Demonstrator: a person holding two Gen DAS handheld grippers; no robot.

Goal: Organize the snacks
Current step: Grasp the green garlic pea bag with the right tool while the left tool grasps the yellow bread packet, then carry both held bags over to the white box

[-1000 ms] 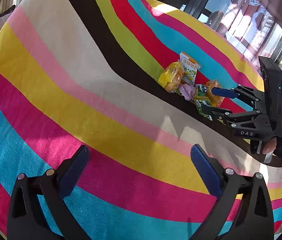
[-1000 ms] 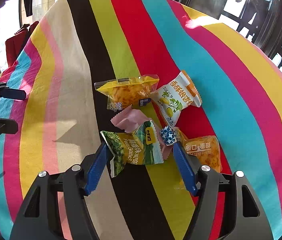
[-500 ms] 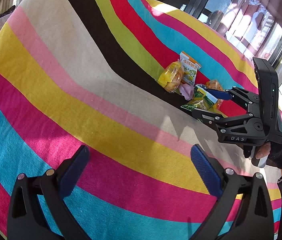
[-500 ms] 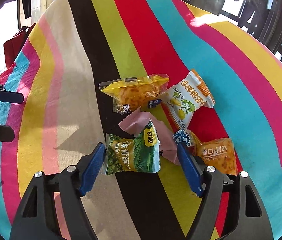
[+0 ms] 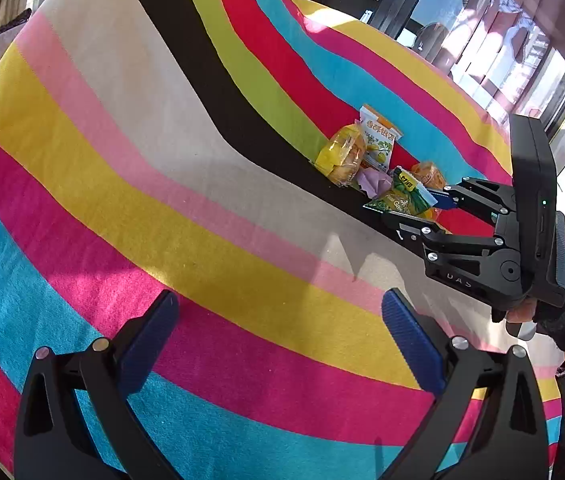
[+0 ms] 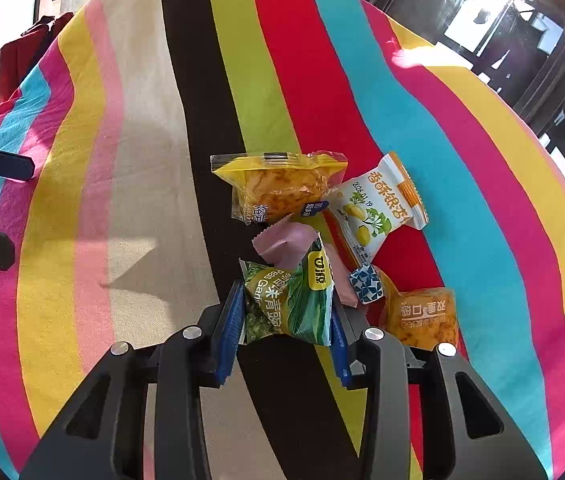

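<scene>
green garlic-pea packet [image 6: 288, 306] sat crosswise between the right gripper [image 6: 284, 316] jaws as they were closing on it, low centre of frame, while the left gripper [image 5: 278, 338] gaped wide and empty, well apart.

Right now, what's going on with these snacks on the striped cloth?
A person is sorting a small pile of snacks on a striped tablecloth with two handheld grippers. The right gripper is closing on the green pea packet, whose sides sit against both blue pads. The left gripper hangs open over bare cloth, holding nothing. The yellow snack bag, white packet, pink wrapper, small blue-and-white piece and orange packet lie untouched.
</scene>
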